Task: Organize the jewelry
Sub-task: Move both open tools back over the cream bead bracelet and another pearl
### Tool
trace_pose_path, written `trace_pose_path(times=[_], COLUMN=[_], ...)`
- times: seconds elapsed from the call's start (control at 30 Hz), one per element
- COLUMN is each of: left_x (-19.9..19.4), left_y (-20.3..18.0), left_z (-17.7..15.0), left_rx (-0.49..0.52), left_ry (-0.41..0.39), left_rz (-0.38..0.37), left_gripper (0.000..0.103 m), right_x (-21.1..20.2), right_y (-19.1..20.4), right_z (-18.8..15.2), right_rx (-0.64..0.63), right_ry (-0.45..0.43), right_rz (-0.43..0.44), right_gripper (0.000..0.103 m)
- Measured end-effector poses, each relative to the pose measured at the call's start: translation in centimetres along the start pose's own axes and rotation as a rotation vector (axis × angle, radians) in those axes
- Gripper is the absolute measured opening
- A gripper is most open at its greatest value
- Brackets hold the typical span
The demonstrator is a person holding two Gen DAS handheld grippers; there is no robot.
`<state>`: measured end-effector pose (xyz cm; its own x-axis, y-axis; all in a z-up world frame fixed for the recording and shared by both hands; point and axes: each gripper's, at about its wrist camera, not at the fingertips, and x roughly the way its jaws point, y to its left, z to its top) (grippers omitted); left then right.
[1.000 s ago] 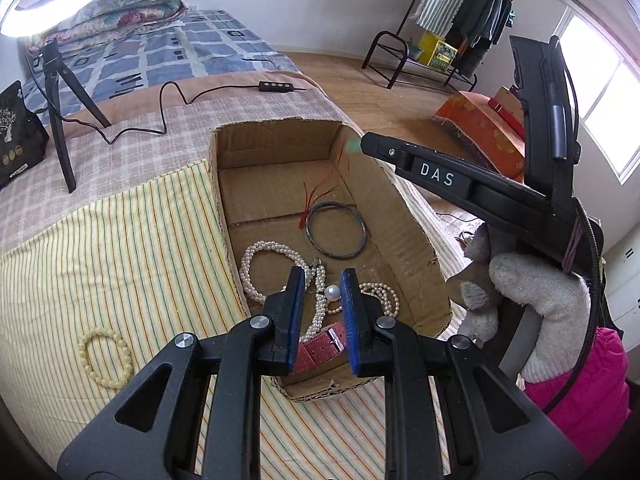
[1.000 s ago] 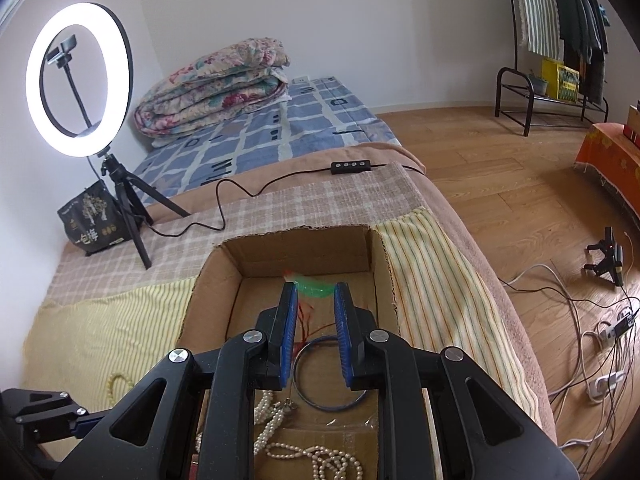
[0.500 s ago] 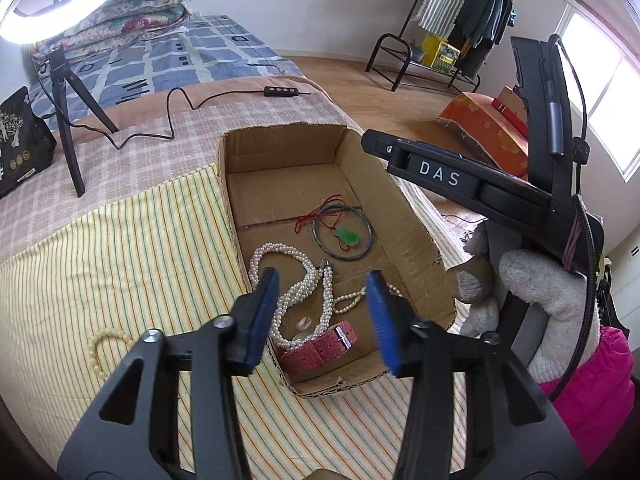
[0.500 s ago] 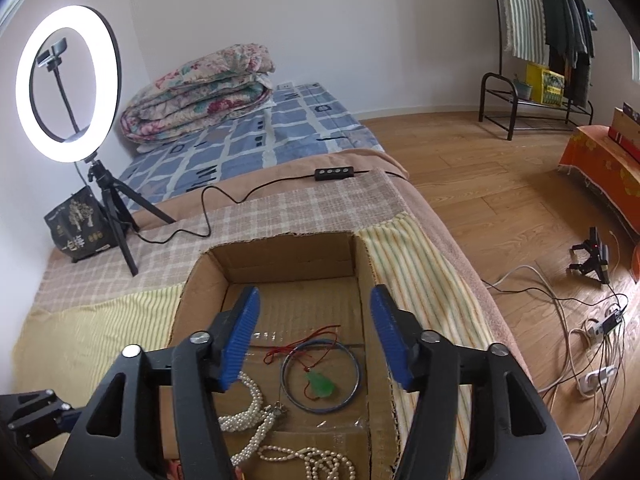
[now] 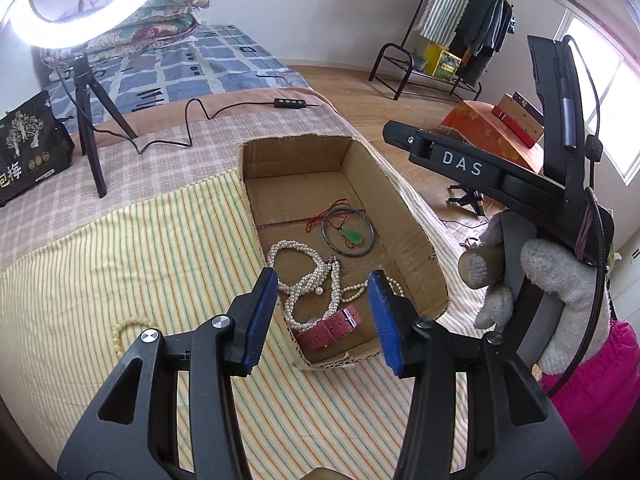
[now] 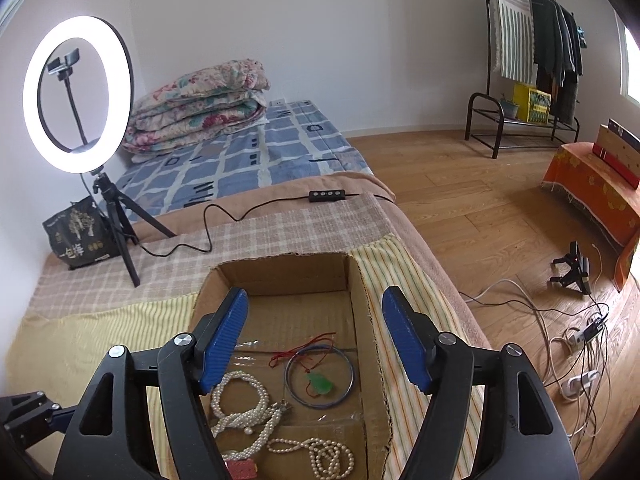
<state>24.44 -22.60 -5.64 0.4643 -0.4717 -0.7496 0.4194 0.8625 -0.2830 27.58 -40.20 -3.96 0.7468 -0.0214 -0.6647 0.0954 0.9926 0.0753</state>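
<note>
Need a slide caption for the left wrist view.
Open left claw above brown cardboard box holding white pearl necklaces and green pendant.

Black claw with blue ribbed pads, silver screws, white "DAS" lettering, white knit glove, pink sleeve

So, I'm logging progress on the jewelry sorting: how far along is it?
Mostly done: the cardboard box holds the white pearl strands, dark bangle, green pendant on red cord and red strap. Left gripper and right gripper are open, empty. The cream bead bracelet lies outside.
</note>
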Motion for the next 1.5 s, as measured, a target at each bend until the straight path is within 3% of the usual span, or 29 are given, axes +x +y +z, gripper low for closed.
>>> trace_pose_path(times=[0.43, 0.87, 1.03, 1.3, 1.5], left_x=[-4.7, -8.9, -8.9, -7.8, -6.7], left_y=[2.7, 10.7, 13.6, 15.8, 17.2], left_z=[-1.2, -2.7, -3.4, -4.6, -5.1], left_rx=[-0.015, -0.109, -0.154, -0.168, -0.194], left_ry=[-0.047, -0.076, -0.057, -0.012, 0.021], left_rz=[0.040, 0.124, 0.149, 0.176, 0.176], left_gripper=[0.048, 0.048, 0.048, 0.048, 0.048], right_x=[-4.1, -8.9, -10.4, -12.0, -11.8], right_y=[1.5, 4.8, 7.6, 12.5, 14.0], right_z=[0.0, -3.5, -5.8, -12.4, -17.1], right_rx=[-0.013, -0.067, -0.141, -0.318, -0.320], right_ry=[-0.029, -0.007, 0.032, 0.136, 0.244], right_rz=[0.013, 0.125, 0.210, 0.333, 0.392], right_gripper=[0.069, 0.069, 0.069, 0.069, 0.069])
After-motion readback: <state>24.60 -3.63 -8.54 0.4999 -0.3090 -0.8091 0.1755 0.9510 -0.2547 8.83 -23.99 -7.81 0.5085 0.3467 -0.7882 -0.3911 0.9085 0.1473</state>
